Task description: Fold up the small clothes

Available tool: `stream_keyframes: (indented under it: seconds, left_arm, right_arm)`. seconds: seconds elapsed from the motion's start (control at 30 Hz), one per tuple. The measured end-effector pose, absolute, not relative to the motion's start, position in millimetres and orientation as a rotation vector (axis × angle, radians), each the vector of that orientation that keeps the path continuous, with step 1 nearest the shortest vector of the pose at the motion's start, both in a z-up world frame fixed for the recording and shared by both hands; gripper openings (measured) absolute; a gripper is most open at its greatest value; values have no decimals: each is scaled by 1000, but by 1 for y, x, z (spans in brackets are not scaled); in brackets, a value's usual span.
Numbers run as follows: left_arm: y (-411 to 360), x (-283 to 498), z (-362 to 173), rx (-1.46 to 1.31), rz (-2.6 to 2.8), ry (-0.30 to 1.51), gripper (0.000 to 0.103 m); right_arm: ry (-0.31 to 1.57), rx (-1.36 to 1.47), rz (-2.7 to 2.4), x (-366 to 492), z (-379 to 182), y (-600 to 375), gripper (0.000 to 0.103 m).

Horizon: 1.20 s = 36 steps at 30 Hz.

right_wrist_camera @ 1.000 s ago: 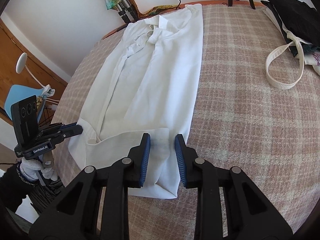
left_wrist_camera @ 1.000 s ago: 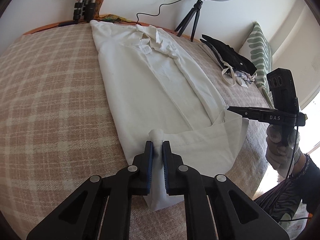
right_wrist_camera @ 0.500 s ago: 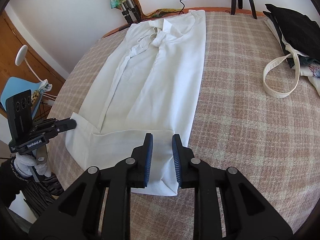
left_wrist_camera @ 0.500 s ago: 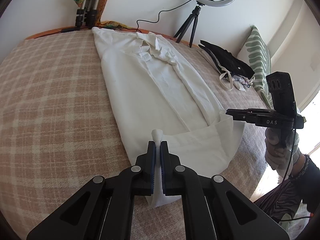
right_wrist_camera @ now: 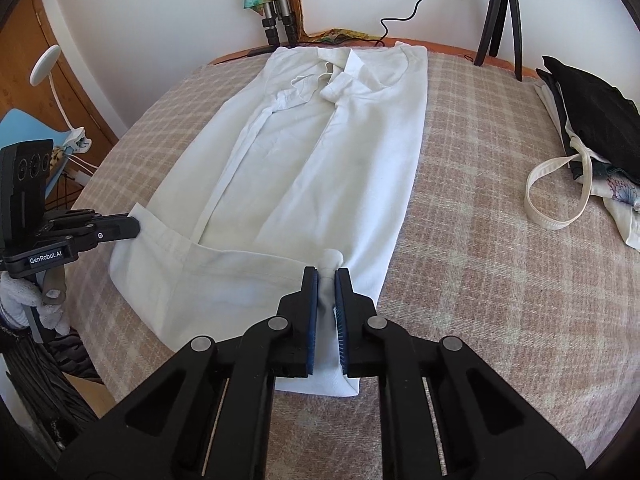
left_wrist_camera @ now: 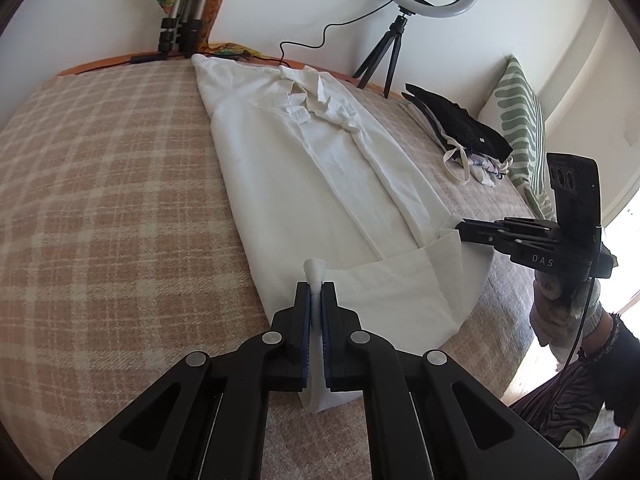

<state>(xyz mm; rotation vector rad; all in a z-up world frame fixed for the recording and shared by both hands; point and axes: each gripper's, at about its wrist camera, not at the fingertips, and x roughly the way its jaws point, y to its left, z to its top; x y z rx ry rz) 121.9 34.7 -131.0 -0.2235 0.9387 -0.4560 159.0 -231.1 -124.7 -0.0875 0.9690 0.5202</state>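
A white collared shirt (left_wrist_camera: 320,168) (right_wrist_camera: 320,160) lies lengthwise on the plaid bed cover (left_wrist_camera: 100,180), collar at the far end, with its bottom hem folded up towards me. My left gripper (left_wrist_camera: 316,292) is shut on a pinch of the hem, and a tuft of cloth sticks out past its tips. In the right wrist view the left gripper (right_wrist_camera: 134,226) holds the hem's left corner. My right gripper (right_wrist_camera: 326,276) has its jaws closing, and its pads squeeze a bunch of hem cloth near the right corner. The left wrist view shows the right gripper (left_wrist_camera: 460,226) at that corner.
A pile of black clothes with a cream bag strap (right_wrist_camera: 592,120) (left_wrist_camera: 460,128) lies at the right of the bed beside a green-patterned pillow (left_wrist_camera: 524,128). A ring-light tripod (left_wrist_camera: 384,52) and cables stand at the far edge. The bed's near edge is just below both grippers.
The right gripper's jaws have come together on the hem cloth and it has risen slightly. The left gripper keeps its pinch and has hardly moved.
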Motion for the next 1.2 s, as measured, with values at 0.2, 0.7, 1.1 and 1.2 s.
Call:
stream_keyframes:
  seconds: [0.2,0.7,1.1,1.2]
  left_arm:
    - [41,121,-124,-250,-451,912,3]
    - [45,140,-116,-242,-390,848,3]
    - [38,139,-122,-213,-386,868,3]
    - [39,137,-120,-215,-385,861,3]
  right_arm:
    - [930,-61,516,156,-114,-238,6]
    - [978,50,362,188,-128,-267,6]
    - [1066,219,532,208,-138,-269,12]
    - [1047,210,520,203,-135,-269,11]
